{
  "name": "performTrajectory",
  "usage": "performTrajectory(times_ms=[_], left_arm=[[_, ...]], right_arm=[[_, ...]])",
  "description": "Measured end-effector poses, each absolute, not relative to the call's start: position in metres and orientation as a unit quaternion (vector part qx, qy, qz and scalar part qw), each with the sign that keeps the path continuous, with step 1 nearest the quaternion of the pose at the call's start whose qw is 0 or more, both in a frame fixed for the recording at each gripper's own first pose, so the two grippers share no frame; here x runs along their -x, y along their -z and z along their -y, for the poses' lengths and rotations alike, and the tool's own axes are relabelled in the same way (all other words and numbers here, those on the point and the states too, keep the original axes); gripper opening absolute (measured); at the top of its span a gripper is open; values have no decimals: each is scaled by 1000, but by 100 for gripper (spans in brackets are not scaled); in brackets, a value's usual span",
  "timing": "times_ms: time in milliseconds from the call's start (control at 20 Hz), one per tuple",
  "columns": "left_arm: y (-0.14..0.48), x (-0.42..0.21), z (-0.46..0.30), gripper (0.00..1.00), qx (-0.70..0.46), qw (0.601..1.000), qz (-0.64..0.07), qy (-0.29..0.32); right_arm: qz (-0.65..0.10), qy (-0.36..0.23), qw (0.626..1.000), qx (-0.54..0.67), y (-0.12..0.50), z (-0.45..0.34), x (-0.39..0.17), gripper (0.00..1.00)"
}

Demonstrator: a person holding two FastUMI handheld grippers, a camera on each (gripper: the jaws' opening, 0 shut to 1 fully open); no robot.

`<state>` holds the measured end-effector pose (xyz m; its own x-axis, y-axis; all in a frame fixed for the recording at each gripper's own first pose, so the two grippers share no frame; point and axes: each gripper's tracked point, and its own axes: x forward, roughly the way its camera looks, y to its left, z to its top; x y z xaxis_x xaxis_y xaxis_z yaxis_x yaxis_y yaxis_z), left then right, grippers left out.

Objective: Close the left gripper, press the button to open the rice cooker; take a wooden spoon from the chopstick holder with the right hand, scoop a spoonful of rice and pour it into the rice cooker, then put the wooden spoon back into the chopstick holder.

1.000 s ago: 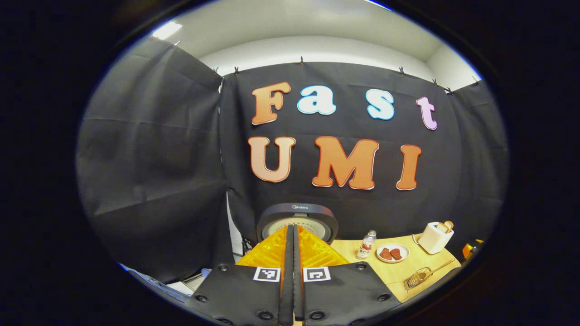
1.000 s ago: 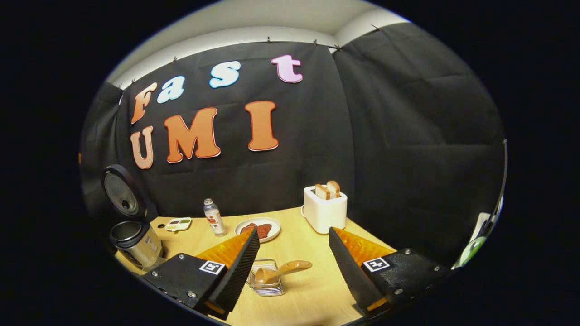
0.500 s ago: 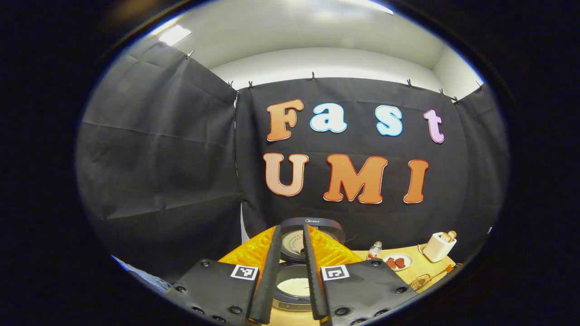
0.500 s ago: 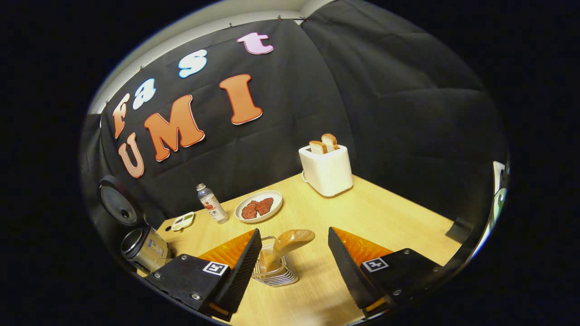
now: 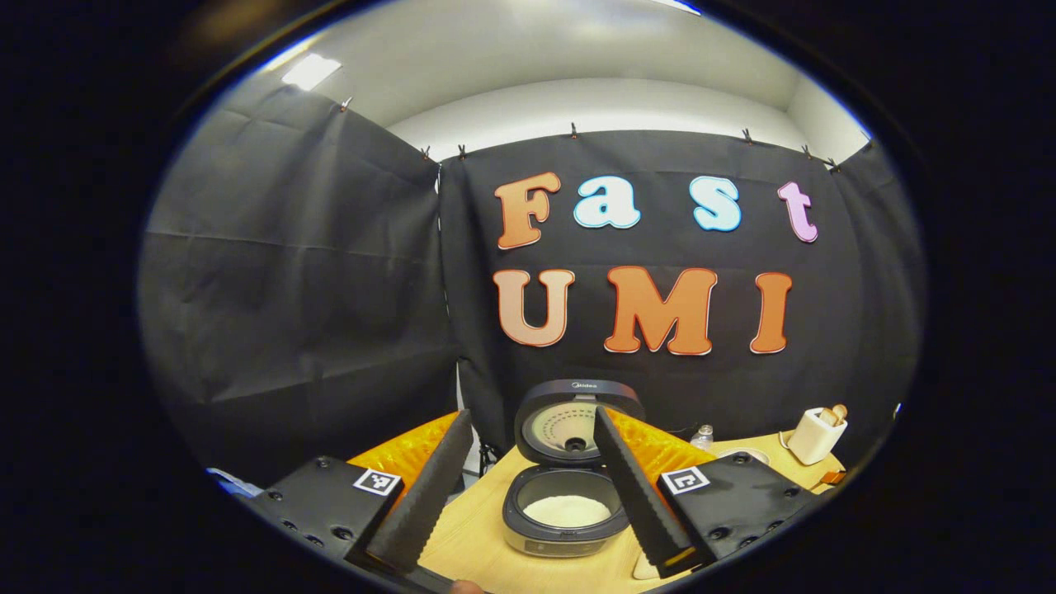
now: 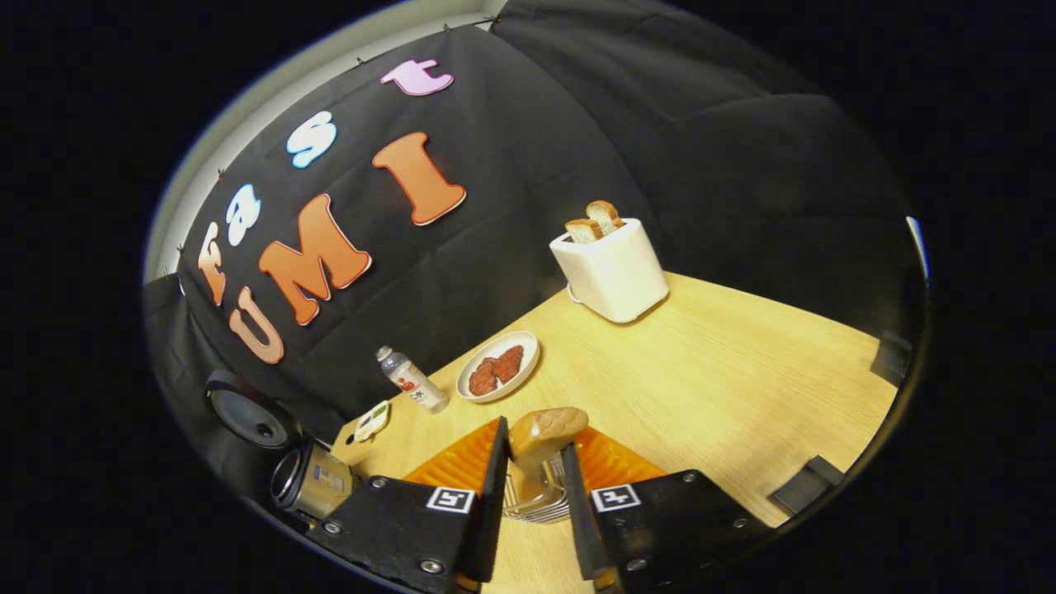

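Right gripper pinching wooden spoon, handle hidden | left gripper spread

The rice cooker sits on the table at the left, lid up; right of it stand the bottle, then the plate; the toaster stands far right; the chopstick holder lies nearest, the wooden spoon in it.

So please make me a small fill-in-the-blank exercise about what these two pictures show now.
1. The rice cooker has its lid ____.
2. The toaster holds ____ slices of bread.
3. The right gripper has its fingers around the wooden ____.
4. The plate lies between the bottle and the ____.

Missing words: open; two; spoon; toaster
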<state>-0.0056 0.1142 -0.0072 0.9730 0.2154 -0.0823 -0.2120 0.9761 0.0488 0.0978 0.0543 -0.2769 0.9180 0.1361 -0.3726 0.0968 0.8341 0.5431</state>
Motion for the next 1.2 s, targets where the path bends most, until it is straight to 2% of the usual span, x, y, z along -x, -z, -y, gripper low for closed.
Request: performTrajectory(times_ms=[50, 200, 300, 700, 850, 1150, 1200], left_arm=[[9, 3, -115, 100, -19, 993, -47, -105], [14, -5, -122, 100, -17, 994, -52, -97], [17, -11, -128, 100, -19, 994, -56, -92], [18, -41, -137, 100, -20, 998, -53, -41], [23, -50, -141, 100, -27, 998, -56, -21], [27, -59, -151, 96, -10, 998, -57, 7], [28, -59, -155, 99, -13, 998, -57, 9]], right_arm=[[-199, -11, 931, -305, 271, -58, -102, 34], [-200, -5, 932, -303, 273, -65, -110, 13], [-201, -9, 935, -291, 266, -75, -112, 7], [-136, -30, 972, -188, 182, -103, -94, 5], [-110, -55, 978, -169, 146, -130, -76, 5], [-97, -122, 976, -150, 118, -209, -39, 5], [-98, -134, 975, -148, 120, -222, -35, 5]])
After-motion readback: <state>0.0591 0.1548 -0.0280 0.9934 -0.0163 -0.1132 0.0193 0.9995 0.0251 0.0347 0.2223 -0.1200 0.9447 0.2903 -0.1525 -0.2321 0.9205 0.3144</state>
